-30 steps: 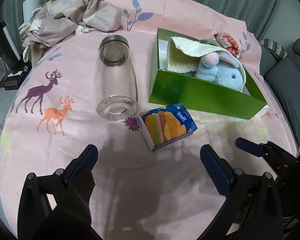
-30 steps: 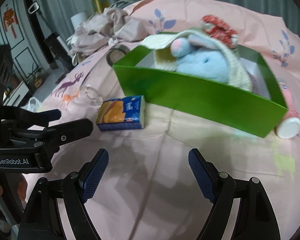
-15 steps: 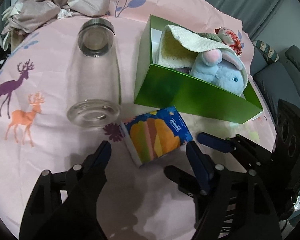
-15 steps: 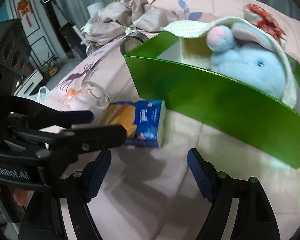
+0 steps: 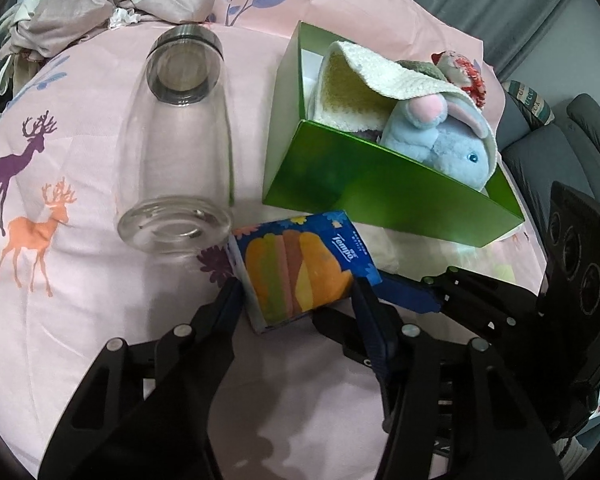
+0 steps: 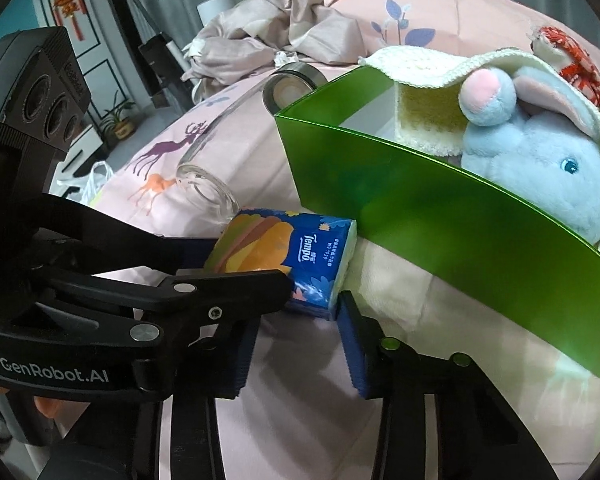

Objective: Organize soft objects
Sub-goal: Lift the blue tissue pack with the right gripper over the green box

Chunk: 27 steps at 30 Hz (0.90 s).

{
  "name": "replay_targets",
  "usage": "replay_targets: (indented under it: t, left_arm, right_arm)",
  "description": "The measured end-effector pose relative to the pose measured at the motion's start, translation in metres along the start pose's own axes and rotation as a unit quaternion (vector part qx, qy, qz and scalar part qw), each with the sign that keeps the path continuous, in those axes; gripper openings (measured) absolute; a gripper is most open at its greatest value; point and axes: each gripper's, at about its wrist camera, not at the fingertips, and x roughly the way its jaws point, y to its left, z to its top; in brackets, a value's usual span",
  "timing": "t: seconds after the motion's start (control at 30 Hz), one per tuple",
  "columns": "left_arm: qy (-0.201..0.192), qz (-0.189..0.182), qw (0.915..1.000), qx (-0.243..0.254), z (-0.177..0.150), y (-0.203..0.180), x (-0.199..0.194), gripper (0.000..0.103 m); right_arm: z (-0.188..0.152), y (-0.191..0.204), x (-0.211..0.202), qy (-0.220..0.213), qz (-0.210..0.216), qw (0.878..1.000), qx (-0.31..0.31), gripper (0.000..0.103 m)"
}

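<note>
Both pairs of jaws are closing around the tissue pack — the left gripper has its pads touching the pack's two long sides, while the right gripper straddles one end, pads not clearly pressing. Just beyond the jaws stands the green box, holding a blue plush rabbit under a cream knitted cloth. Left of the pack lies a glass jar on the pink cloth.
</note>
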Motion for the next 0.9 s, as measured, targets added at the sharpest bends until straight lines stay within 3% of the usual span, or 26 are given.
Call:
replay_targets:
  t: [0.9]
  left_arm:
    - [-0.073, -0.004, 0.9937, 0.085, -0.014, -0.079, -0.083, 0.056]
  right_arm:
    - [-0.016, 0.025, -0.113, -0.104, -0.039, 0.994, 0.018, 0.039]
